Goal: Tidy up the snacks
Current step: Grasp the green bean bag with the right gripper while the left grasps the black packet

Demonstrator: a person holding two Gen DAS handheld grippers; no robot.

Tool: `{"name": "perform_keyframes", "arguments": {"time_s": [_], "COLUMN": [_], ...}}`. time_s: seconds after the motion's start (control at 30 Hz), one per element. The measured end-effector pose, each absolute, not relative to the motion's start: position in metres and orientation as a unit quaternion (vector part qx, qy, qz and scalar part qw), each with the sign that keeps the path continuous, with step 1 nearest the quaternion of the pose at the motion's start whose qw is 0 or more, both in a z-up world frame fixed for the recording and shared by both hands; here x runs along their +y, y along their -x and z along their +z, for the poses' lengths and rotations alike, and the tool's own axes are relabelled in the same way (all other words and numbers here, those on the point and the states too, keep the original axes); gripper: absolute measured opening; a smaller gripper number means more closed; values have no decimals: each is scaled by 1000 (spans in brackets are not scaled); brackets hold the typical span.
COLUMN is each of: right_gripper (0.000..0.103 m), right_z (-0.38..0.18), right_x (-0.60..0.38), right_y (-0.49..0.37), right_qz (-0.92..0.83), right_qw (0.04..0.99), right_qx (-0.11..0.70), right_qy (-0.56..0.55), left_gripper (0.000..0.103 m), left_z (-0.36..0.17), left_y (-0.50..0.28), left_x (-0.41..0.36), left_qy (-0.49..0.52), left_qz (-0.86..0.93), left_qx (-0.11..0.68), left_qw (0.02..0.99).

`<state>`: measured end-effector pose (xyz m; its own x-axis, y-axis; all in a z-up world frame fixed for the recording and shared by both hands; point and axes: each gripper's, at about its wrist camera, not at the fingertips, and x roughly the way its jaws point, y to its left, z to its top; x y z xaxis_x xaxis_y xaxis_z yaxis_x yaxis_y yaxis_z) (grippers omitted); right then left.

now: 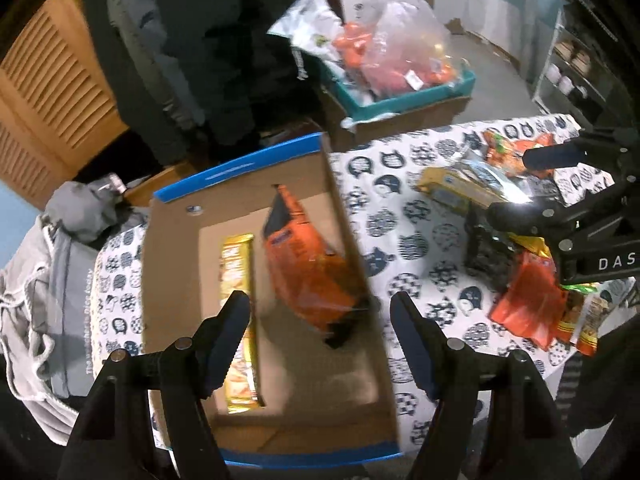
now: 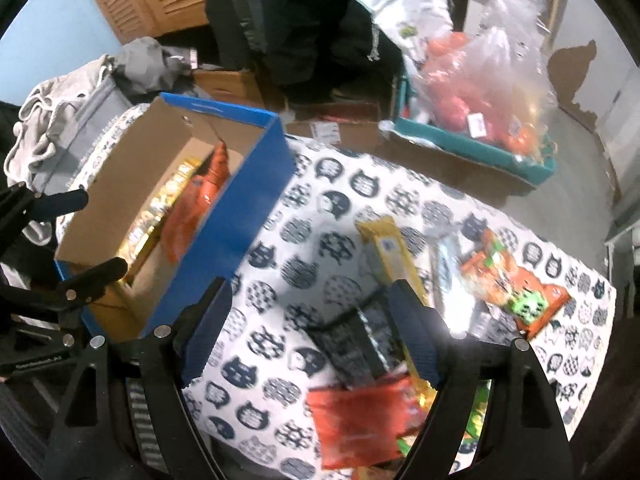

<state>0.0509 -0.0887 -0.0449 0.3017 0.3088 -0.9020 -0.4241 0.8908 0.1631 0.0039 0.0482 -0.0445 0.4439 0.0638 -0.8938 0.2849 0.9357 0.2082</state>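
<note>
An open cardboard box [image 1: 180, 280] with blue outer walls [image 2: 236, 216] stands on the cat-print tablecloth [image 2: 320, 208]. Inside it lie a long gold packet [image 1: 238, 280] and an orange bag [image 1: 308, 272]. My left gripper [image 1: 322, 320] hovers open over the box, with nothing between its fingers. My right gripper [image 2: 312, 320] hangs open above loose snacks on the cloth: a black packet [image 2: 356, 344], a long yellow packet [image 2: 384, 248], a red-orange packet [image 2: 360, 420] and an orange bag with green print [image 2: 516, 288]. Its pads touch none of them.
A teal tray [image 2: 480, 152] holding clear plastic bags of snacks sits on a cardboard box on the floor beyond the table. Grey clothing [image 1: 48, 280] is heaped left of the box. A louvred wooden door [image 1: 48, 92] and dark hanging garments [image 1: 200, 40] stand behind.
</note>
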Motion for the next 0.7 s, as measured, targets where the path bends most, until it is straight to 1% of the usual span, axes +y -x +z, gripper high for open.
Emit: {"name": "perform_keyframes", "arguments": {"time_s": [0.1,0.7], "right_gripper": [85,86], "right_z": [-48,-74], "right_x": [-105,-208], "right_y": [-47,-26], "right_qz": [215,137], "right_qw": [808,808], "right_qx": [546,573], "right_qy": [56,-10], "left_gripper": [74,74], "left_z": [-46,-75], "left_y": [-2,12], "left_x": [32,-38], "left_qy": [-178,-214], "left_qz": [-78,-123], "left_qx": [521,541], "left_qw": [831,804]}}
